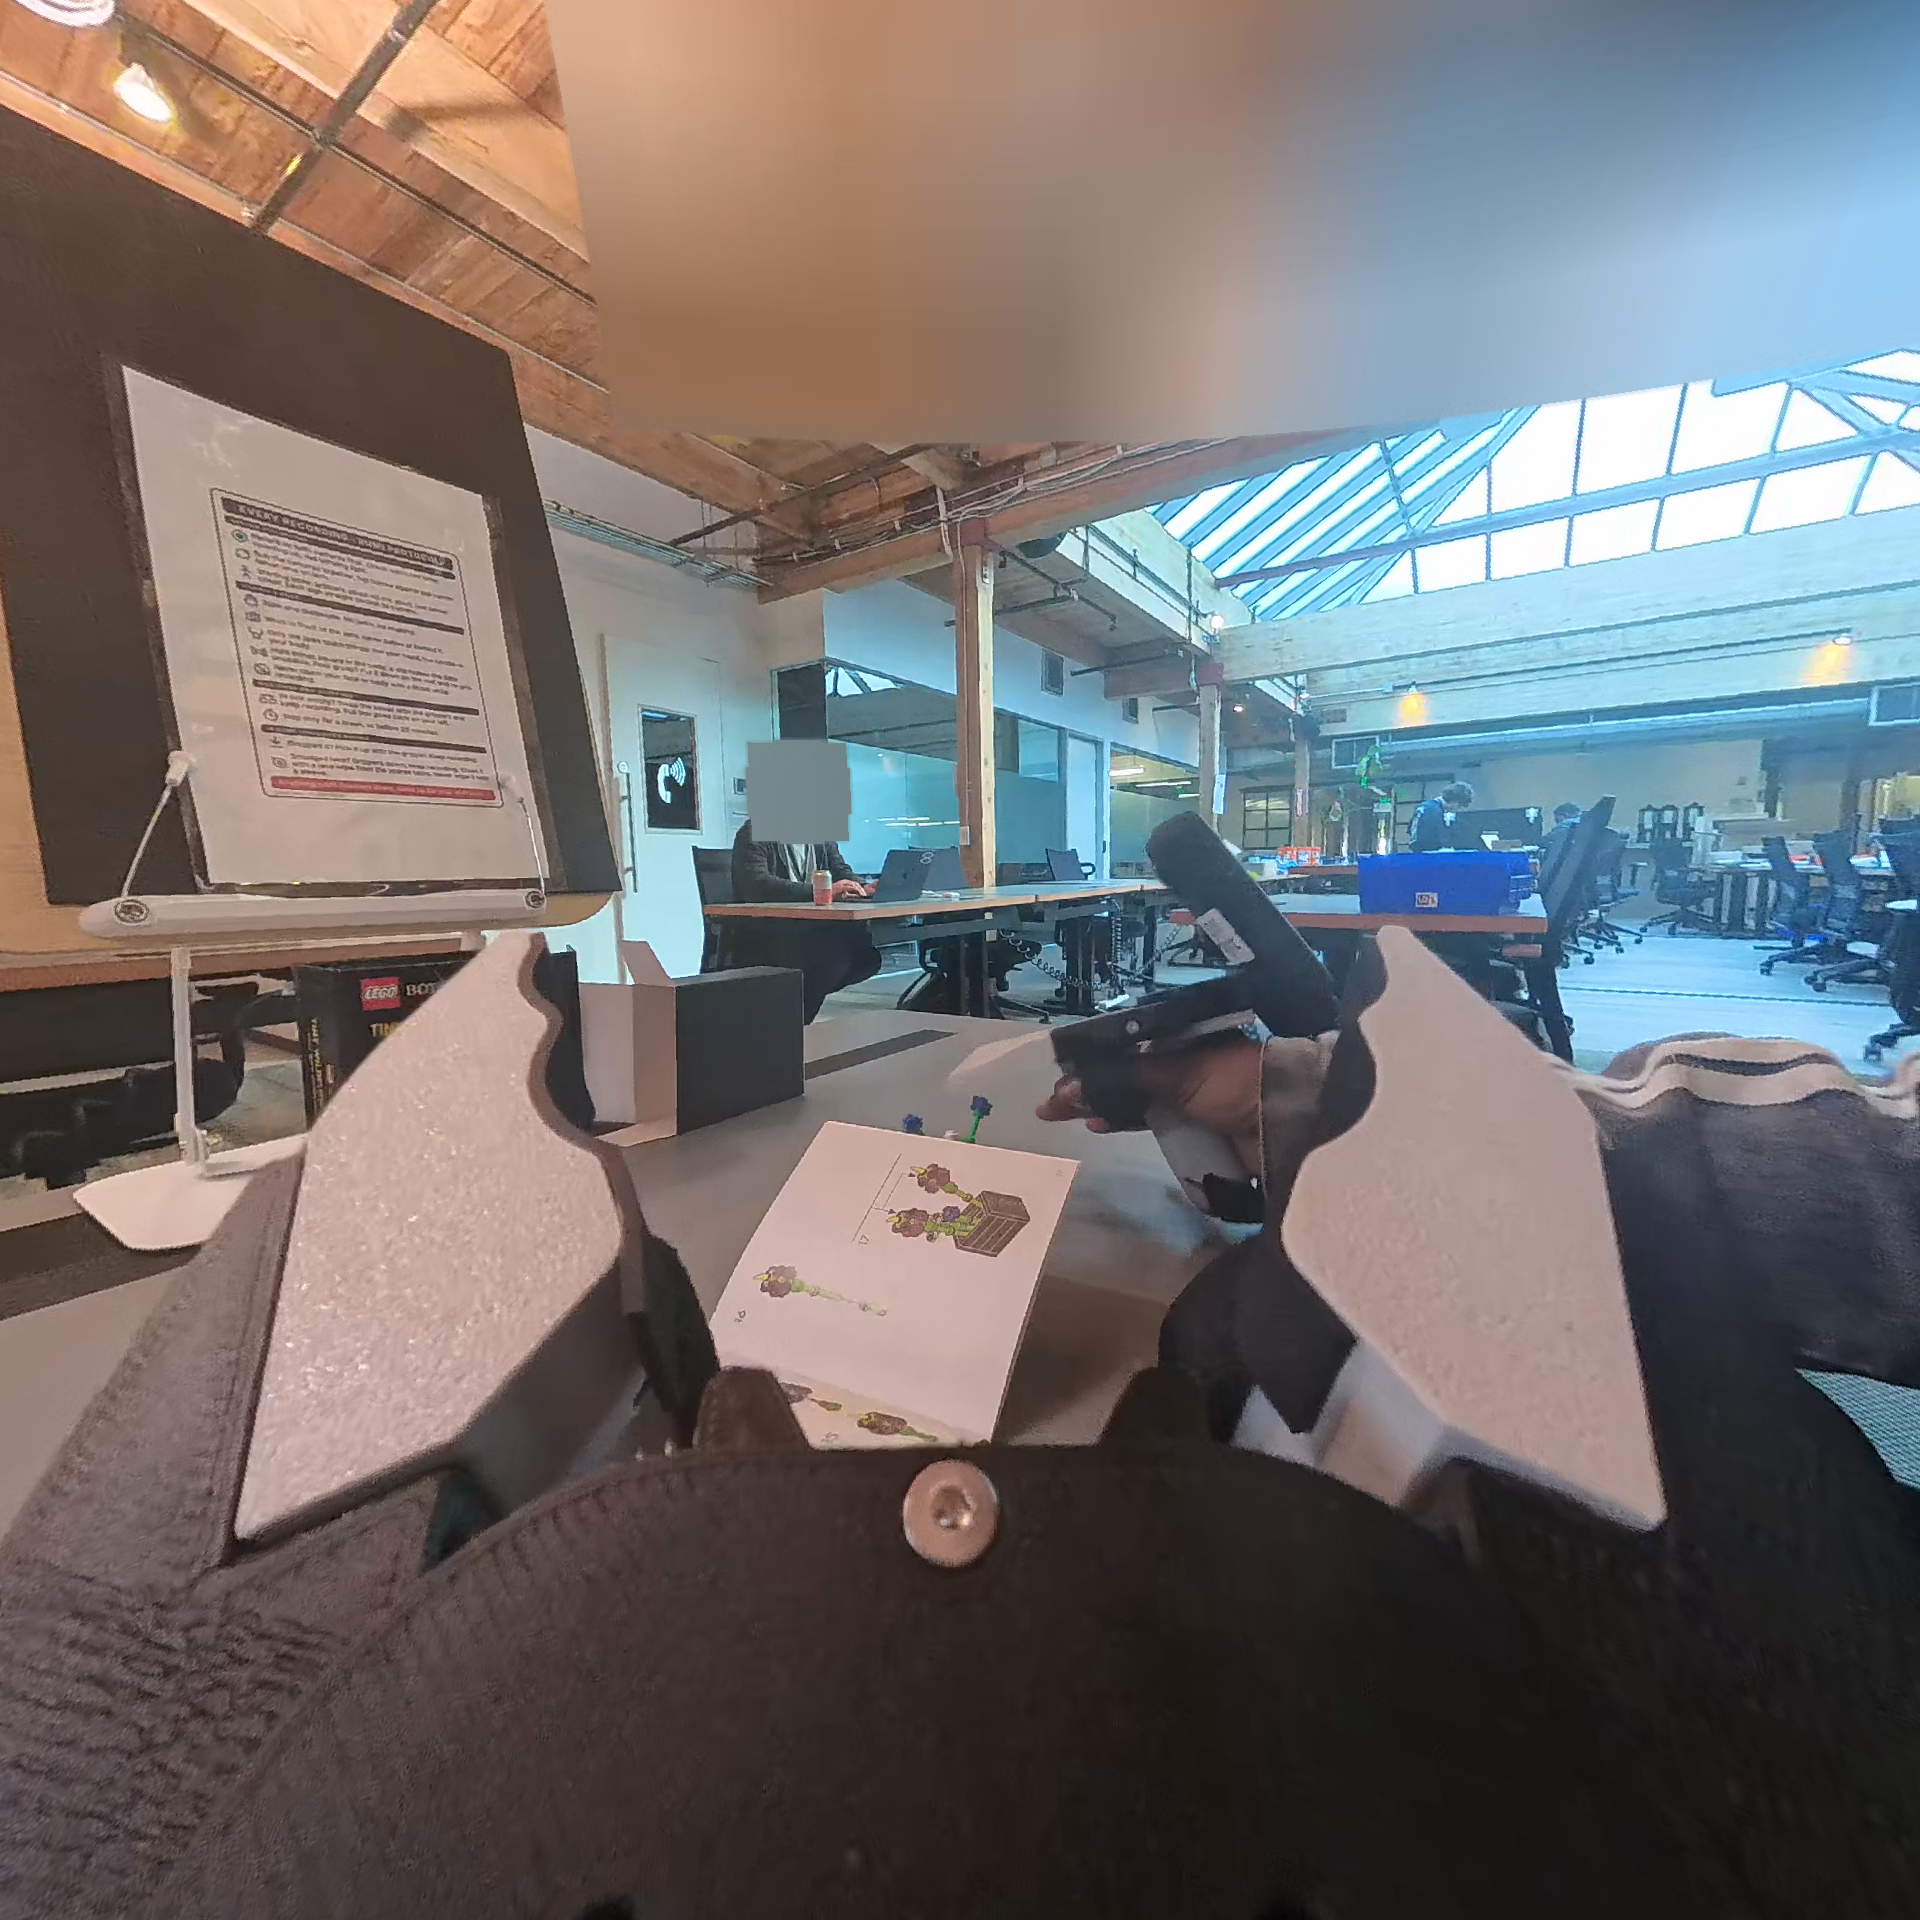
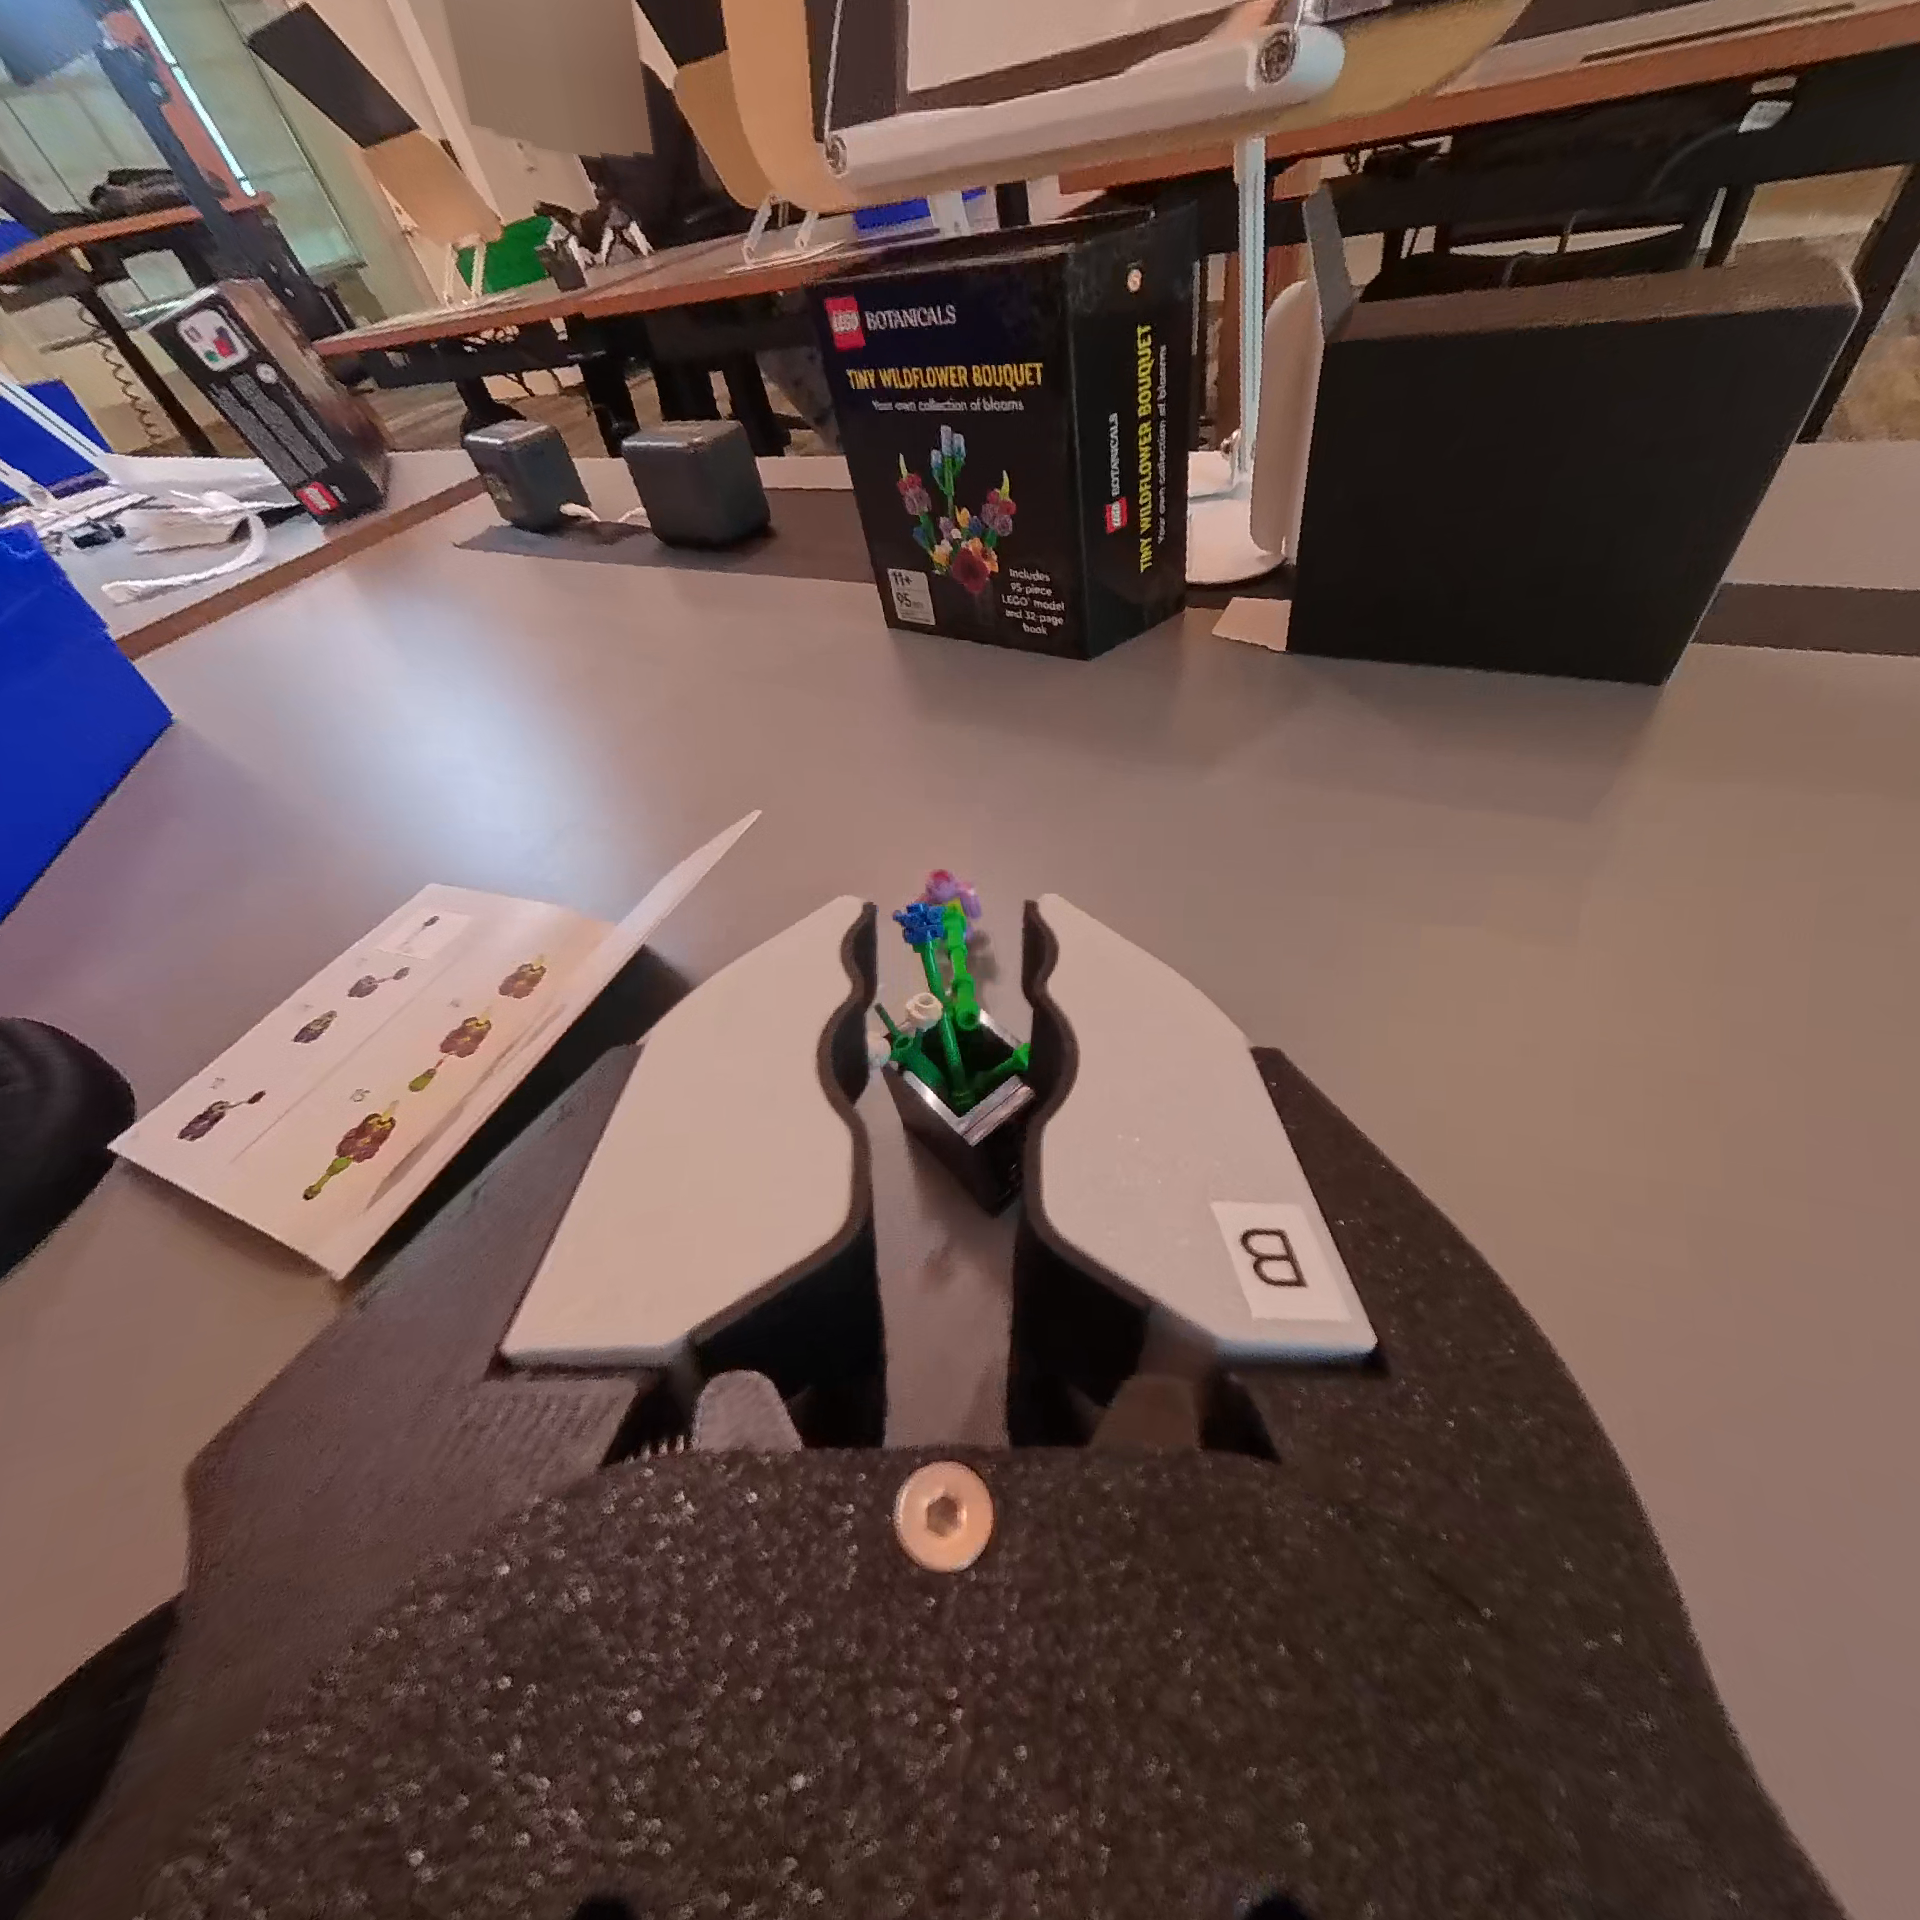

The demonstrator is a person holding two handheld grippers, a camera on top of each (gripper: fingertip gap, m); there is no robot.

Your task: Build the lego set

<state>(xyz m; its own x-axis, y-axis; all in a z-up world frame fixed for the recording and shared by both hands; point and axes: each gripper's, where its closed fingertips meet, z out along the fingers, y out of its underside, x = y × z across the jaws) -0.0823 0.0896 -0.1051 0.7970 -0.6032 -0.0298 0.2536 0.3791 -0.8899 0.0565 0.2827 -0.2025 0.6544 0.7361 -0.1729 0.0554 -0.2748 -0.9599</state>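
My right gripper [image 2: 948, 906] is shut on a small black lego pot [image 2: 961, 1127], held tilted just above the grey table [image 2: 1455, 935]. Green stems [image 2: 951, 1023] with blue and purple flowers [image 2: 935, 909] stand in the pot. My left gripper [image 1: 961, 940] is wide open and empty, low at the table's near edge. Between its fingers lies the open instruction booklet [image 1: 894, 1268], also seen left of the right gripper [image 2: 384, 1049]. The left wrist view shows the right gripper's body [image 1: 1195, 997] in a hand and the flower tops [image 1: 975, 1114] beyond the booklet.
The black lego set box [image 2: 966, 447] stands at the back of the table beside an open black carton [image 2: 1558, 478]. A white stand holding a printed sheet [image 1: 312, 644] is at the back left. Two grey cubes [image 2: 696, 483] and a blue bin [image 2: 52, 727] sit farther left. Tip to tip, the grippers are about 25 cm apart.
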